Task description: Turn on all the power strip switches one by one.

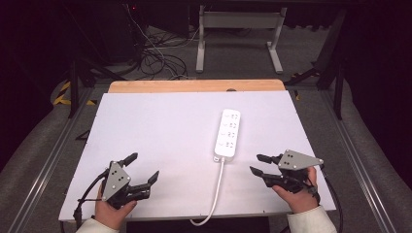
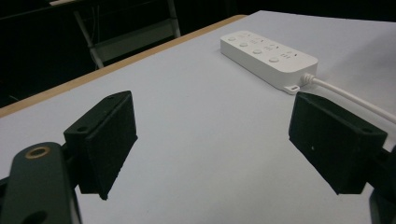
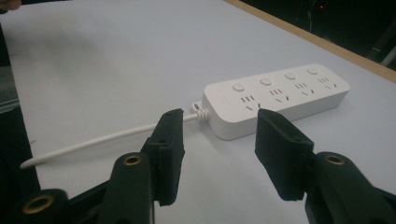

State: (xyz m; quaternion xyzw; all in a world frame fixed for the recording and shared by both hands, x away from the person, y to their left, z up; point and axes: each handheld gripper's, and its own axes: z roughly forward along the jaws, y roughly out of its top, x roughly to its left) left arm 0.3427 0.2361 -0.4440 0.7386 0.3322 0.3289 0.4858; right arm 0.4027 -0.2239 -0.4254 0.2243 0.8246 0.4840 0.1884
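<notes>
A white power strip (image 1: 227, 133) with several sockets and switches lies right of the table's middle, also seen as the power strip (image 2: 268, 55) and the power strip (image 3: 278, 95). Its white cable (image 1: 214, 194) runs toward the front edge and hangs over it. My left gripper (image 1: 144, 167) rests at the front left, open and holding nothing, well left of the strip. My right gripper (image 1: 257, 164) is open at the front right, its jaws pointing at the strip's cable end from a short distance. In the right gripper view the fingertips (image 3: 170, 126) sit just short of the strip.
The white table top (image 1: 160, 131) has a wooden strip (image 1: 194, 86) along its far edge. Beyond it stand a white metal frame (image 1: 238, 29) and loose cables (image 1: 155, 56) on the floor. Metal rails (image 1: 48, 160) run along both sides of the table.
</notes>
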